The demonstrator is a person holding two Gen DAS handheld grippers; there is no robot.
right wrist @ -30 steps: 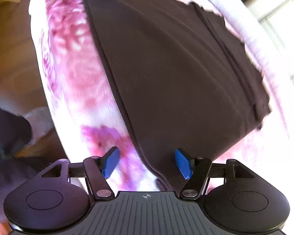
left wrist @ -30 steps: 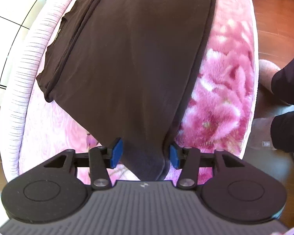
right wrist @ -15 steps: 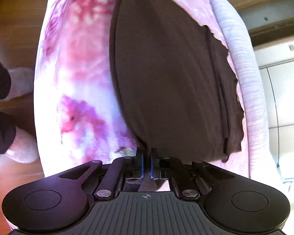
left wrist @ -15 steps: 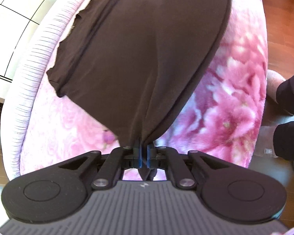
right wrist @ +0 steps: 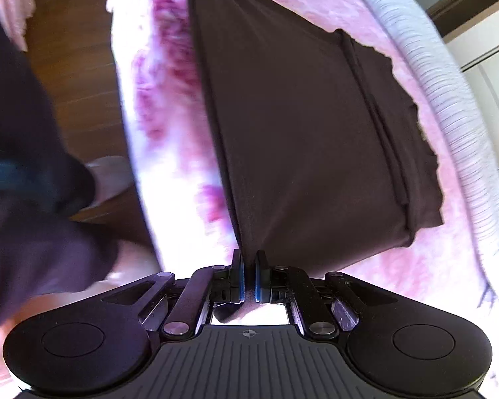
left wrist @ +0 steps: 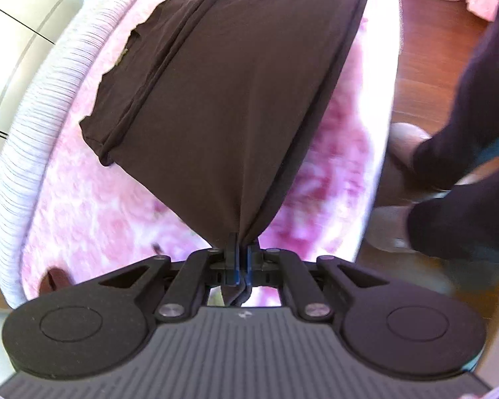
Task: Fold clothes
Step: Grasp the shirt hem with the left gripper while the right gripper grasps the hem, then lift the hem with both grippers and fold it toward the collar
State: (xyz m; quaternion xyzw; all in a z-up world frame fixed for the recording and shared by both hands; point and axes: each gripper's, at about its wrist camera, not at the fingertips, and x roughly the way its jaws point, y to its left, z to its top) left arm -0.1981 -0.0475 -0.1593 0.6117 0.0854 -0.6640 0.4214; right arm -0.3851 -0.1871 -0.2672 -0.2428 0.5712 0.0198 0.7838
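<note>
Left tongs, right tongs, clamping brown garment

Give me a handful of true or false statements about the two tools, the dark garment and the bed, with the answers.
1. The left tool is shut on the dark brown garment. True.
2. The right tool is open and clear of the fabric. False: it is shut on the garment's corner.
3. The garment lies over a pink floral blanket. True.
4. The garment is white. False: it is dark brown.
5. The floor beside the bed is wooden. True.
</note>
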